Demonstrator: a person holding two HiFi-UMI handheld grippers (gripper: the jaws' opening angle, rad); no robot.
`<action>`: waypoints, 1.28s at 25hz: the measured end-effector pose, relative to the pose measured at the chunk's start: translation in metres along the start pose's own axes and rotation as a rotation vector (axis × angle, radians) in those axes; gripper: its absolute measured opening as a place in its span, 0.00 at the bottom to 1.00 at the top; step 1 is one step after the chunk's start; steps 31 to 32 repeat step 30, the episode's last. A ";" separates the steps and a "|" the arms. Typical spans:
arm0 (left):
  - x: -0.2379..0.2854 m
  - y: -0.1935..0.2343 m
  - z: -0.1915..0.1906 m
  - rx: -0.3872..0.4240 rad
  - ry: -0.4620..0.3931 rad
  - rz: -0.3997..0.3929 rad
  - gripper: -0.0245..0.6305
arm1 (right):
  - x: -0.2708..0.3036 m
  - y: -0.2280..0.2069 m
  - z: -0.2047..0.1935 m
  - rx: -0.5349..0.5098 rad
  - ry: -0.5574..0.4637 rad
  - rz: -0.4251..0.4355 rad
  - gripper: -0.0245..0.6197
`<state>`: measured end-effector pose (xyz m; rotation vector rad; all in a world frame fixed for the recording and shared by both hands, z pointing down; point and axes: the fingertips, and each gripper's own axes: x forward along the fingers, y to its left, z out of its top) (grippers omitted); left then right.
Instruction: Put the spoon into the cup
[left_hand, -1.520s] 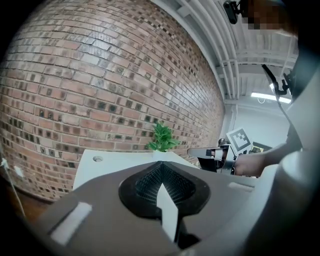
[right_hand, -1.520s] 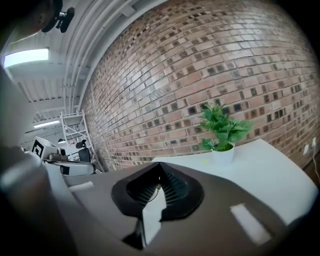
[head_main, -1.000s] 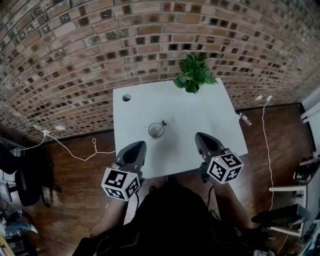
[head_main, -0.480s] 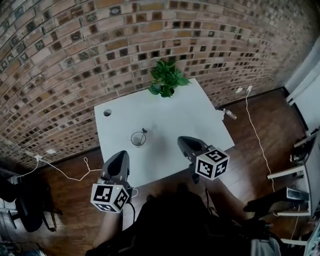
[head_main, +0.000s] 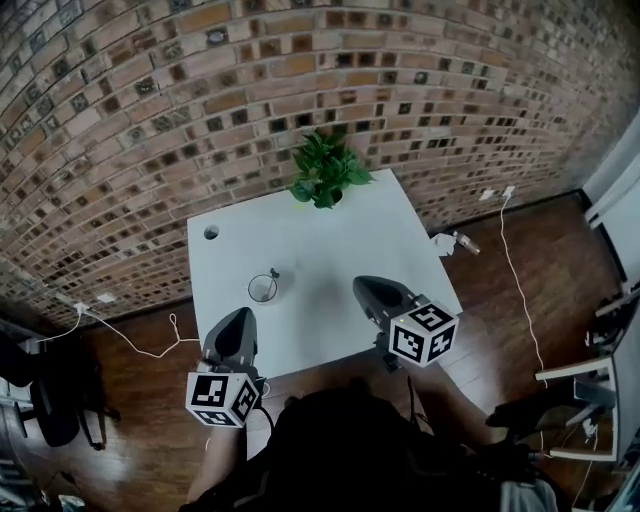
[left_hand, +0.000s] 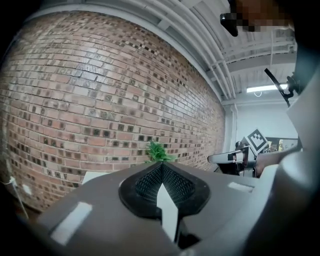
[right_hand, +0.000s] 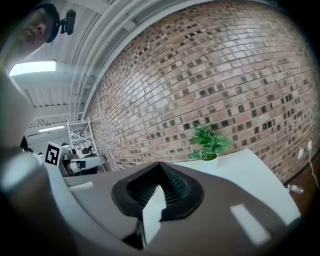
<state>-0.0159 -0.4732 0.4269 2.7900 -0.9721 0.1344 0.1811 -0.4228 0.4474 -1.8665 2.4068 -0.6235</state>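
- Table (head_main: 320, 240): white, square. Both grippers over near edge. Risk: bump to edge jolts cup.
- Plant (head_main: 322, 175): far edge, well apart from cup. No hazard apparent.
- Right gripper (head_main: 366, 285): jaws together, empty, apart from cup.
- Left gripper (head_main: 240, 318): jaws together, empty, near cup. Risk: careless sideways sweep tips cup.
- Cup (head_main: 262, 290): clear, upright, left-centre of table. Probably light and easily toppled.
- Spoon (head_main: 272, 276): appears already in cup, handle leaning over rim. Risk: nudge on handle levers cup over and spoon spills out.
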 end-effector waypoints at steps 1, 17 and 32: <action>0.000 -0.002 -0.003 -0.004 0.004 0.006 0.03 | -0.004 -0.002 0.001 -0.005 -0.006 0.001 0.05; -0.002 -0.013 -0.008 -0.009 0.012 0.063 0.03 | -0.020 -0.016 0.018 -0.062 -0.026 0.033 0.05; -0.012 -0.004 -0.014 -0.024 0.016 0.096 0.03 | -0.018 -0.010 0.014 -0.074 -0.023 0.028 0.05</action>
